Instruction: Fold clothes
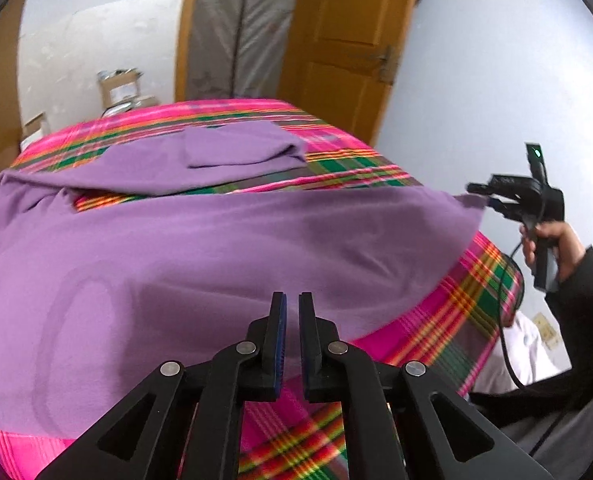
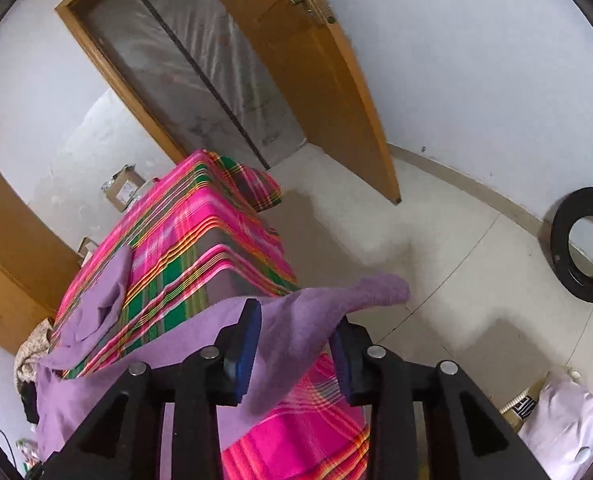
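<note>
A purple garment (image 1: 224,248) lies spread over a table under a pink plaid cloth (image 1: 448,320). Its far part is folded into a small pad (image 1: 240,148). My left gripper (image 1: 292,300) sits low over the garment's near hem, its jaws nearly together with purple cloth in the narrow gap. My right gripper (image 1: 481,197) is off the table's right side, held by a hand (image 1: 552,240). In the right wrist view my right gripper (image 2: 296,332) has its jaws wide apart. The garment's corner (image 2: 360,292) is draped across them, lifted off the table.
An open wooden door (image 2: 328,92) and a plastic-covered doorway (image 2: 216,80) stand behind the table. Cardboard boxes (image 1: 120,88) sit at the back left. A black tyre (image 2: 584,244) leans on the right wall. A white bag (image 2: 568,424) lies on the tiled floor.
</note>
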The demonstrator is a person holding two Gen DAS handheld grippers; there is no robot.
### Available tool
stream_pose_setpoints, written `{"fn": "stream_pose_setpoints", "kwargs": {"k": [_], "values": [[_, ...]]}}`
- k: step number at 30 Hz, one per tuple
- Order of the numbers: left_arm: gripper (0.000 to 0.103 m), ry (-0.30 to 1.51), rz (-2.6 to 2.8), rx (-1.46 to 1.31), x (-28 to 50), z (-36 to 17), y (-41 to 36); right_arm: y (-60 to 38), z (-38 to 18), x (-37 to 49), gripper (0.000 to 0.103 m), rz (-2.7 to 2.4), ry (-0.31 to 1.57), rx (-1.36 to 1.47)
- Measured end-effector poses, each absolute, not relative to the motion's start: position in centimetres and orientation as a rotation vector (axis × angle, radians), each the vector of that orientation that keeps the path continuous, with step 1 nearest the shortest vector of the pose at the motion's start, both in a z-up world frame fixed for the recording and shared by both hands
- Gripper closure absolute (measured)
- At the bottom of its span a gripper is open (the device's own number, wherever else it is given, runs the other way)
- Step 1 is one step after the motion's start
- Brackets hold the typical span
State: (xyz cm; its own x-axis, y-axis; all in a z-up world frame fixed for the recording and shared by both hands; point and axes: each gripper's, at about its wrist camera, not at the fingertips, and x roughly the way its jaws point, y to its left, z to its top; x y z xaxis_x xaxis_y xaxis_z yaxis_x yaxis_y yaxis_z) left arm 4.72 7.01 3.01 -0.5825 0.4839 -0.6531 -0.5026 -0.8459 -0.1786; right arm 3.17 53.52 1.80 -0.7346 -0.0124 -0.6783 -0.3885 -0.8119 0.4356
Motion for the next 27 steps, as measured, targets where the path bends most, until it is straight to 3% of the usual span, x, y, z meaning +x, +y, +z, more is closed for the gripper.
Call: {"fn": "stream_pose_setpoints", "kwargs": {"k": [3, 6, 17, 22, 27], "values": [[0.097, 0.020, 2.406, -0.993, 4.3, 2.8, 6.6, 54.7, 2.3, 3.8, 0.068, 2.537, 0.807, -0.918], [0.097, 0.021, 2.409, -1.007, 3.9, 2.6, 6.6, 55.5, 2.9, 4.4, 0.059, 2.518, 0.792, -0.854], [0.097, 0.010, 2.413, -1.056, 2.9, 1.8, 6.8, 48.8, -0.5, -1.8, 0.057, 2.797, 0.664, -1.329], [0.097, -0.005, 2.426, -1.074, 2.6, 1.5, 6.4, 48.3, 0.3, -2.4, 0.098, 2.825, 0.607, -1.290], [0.097, -0.012, 2.429, -1.094, 2.3, 1.1, 6.2, 48.5, 2.2, -1.9, 0.098, 2.866, 0.583, -1.155]]}}
